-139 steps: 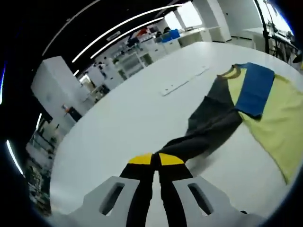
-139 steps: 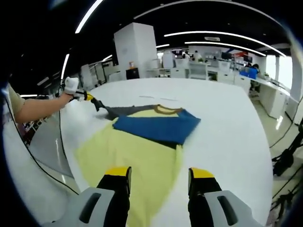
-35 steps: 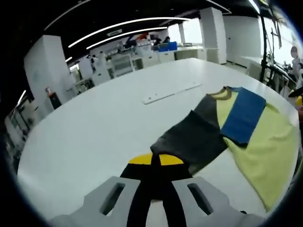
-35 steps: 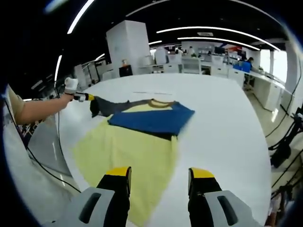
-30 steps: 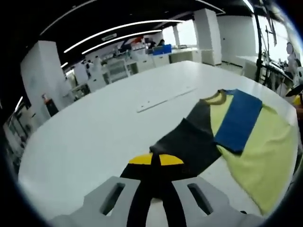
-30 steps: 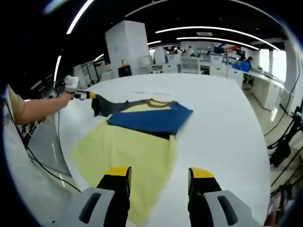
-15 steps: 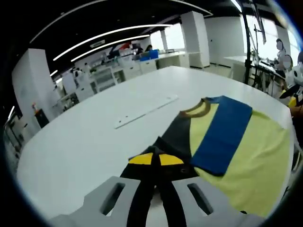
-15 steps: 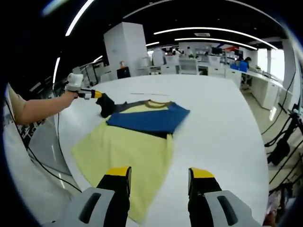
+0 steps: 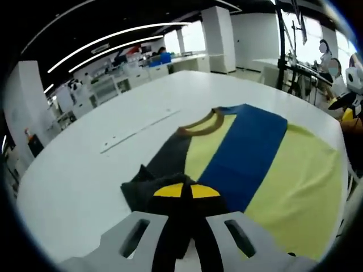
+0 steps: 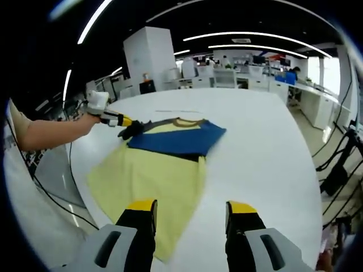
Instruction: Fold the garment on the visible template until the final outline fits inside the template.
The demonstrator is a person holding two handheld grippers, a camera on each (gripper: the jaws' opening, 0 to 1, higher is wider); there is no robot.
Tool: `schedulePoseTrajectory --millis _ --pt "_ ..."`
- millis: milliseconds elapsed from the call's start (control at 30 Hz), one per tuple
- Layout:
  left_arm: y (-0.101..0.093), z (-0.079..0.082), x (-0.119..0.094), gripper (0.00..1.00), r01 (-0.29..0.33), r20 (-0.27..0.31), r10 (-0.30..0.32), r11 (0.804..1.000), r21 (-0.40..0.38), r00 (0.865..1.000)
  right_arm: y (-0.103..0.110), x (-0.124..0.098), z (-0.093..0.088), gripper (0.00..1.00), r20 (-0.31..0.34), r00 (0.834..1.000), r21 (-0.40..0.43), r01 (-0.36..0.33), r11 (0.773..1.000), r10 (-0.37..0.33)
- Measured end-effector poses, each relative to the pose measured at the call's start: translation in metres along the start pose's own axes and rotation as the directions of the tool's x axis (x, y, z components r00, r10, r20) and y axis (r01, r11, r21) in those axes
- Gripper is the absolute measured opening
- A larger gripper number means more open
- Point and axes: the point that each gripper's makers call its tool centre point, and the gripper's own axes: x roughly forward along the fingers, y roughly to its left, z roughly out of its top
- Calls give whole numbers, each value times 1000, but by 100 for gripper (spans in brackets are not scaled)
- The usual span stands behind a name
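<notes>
Left gripper view: left tool [image 9: 181,191] is pinched tight on the dark sleeve [image 9: 148,182] of the shirt [image 9: 289,187], which lies flat on the white table [image 9: 85,164]. Shirt body runs ahead and to the right of the tool, and the blue sleeve [image 9: 244,153] is already folded across it. Right gripper view: right tool [image 10: 190,208] hangs spread wide and empty above the hem, well apart from the sleeve. Left tool [image 10: 122,120] is nearer, so likely it carries the dark sleeve across the body. No template outline that I can make out.
</notes>
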Motion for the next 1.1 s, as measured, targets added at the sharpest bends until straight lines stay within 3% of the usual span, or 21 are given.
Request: schedulePoseTrajectory --millis 167,333,500,633,833,1000,1100 --pt "-24 -16 12 0 31 -44 -31 1000 -2 999 -3 -1 -3 46 -4 1000 6 4 1000 -4" --pt "-36 -29 23 0 56 -89 -59 998 -32 994 -5 0 -2 46 -5 1000 7 6 1000 -6" --pt "-45 -31 25 3 89 -90 -94 995 -51 991 -5 1 -1 46 -4 1000 6 2 1000 -2" --pt "-45 -30 23 8 102 -79 -106 993 -56 991 -3 3 1 46 -3 1000 1 -4 1000 4" --pt "-43 -21 9 6 110 -26 -111 993 -38 993 1 7 4 46 1 1000 -5 -16 1000 16" --pt "-29 -10 -6 13 61 14 -61 998 -3 998 4 12 8 47 3 1000 -11 -25 1000 25" --pt "-21 -12 -10 14 46 5 -46 999 -9 999 7 14 12 47 7 999 -18 -32 999 32"
